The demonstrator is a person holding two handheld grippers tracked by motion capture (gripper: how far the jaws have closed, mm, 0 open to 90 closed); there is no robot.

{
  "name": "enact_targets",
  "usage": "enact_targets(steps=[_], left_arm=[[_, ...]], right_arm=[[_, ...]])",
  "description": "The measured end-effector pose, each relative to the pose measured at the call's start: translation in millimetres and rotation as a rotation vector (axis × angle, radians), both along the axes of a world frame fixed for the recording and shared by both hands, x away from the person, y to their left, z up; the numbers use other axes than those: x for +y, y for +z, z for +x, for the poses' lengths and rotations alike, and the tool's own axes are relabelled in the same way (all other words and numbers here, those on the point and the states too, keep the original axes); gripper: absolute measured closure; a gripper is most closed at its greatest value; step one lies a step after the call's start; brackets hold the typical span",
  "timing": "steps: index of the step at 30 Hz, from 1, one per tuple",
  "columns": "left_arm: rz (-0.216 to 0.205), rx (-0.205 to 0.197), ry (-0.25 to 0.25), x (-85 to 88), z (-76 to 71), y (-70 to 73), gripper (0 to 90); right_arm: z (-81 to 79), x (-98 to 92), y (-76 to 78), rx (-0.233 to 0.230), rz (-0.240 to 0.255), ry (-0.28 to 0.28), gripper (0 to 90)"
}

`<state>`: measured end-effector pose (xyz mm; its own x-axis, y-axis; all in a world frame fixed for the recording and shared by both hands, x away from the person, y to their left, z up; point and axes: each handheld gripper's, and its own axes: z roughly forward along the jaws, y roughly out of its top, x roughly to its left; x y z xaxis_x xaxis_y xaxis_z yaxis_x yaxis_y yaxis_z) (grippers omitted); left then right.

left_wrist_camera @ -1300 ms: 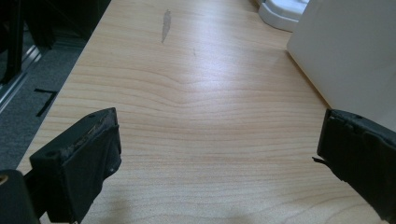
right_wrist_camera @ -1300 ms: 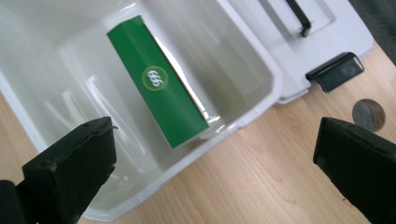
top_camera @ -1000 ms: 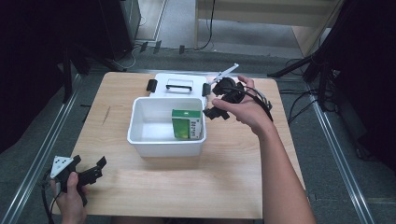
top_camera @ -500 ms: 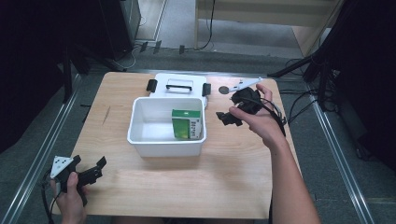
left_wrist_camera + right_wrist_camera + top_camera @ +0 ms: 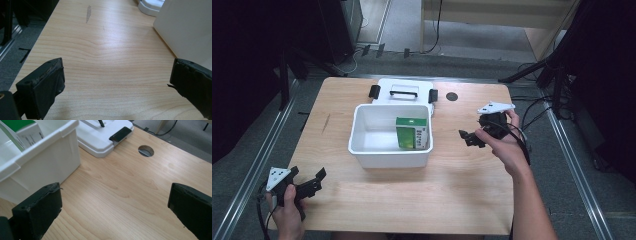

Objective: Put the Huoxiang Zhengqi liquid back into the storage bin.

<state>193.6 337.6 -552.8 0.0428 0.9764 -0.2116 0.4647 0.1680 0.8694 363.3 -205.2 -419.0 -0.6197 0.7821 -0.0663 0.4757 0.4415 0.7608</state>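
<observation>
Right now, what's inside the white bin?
One green and white carton stands upright against the right wall of the white bin; the floor to its left is bare. The bin floor under and behind the carton is hidden. Both grippers are outside the bin, jaws open.

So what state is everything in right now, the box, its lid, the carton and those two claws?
White box: open, upright on the table.
Lid: off, lying flat behind the box.
Green carton: standing upright inside the box, at its right side.
Left claw: open, empty, at the table's near left corner.
Right claw: open, empty, right of the box.
</observation>
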Motion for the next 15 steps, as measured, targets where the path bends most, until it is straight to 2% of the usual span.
enact_targets(steps=[8,9,15], left_arm=[[0.000,0.001,-0.001,0.0,0.0,0.0,0.1],[-0.001,0.000,0.000,0.0,-0.1,0.0,0.1],[0.000,0.001,0.002,0.0,-0.2,0.1,0.1]], right_arm=[[-12.7,-23.2,-17.4,-0.012,0.040,-0.059,0.0],[-17.1,-30.0,-23.8,-0.016,0.051,-0.081,0.0],[-28.5,-47.1,-38.9,-0.024,0.079,-0.123,0.0]])
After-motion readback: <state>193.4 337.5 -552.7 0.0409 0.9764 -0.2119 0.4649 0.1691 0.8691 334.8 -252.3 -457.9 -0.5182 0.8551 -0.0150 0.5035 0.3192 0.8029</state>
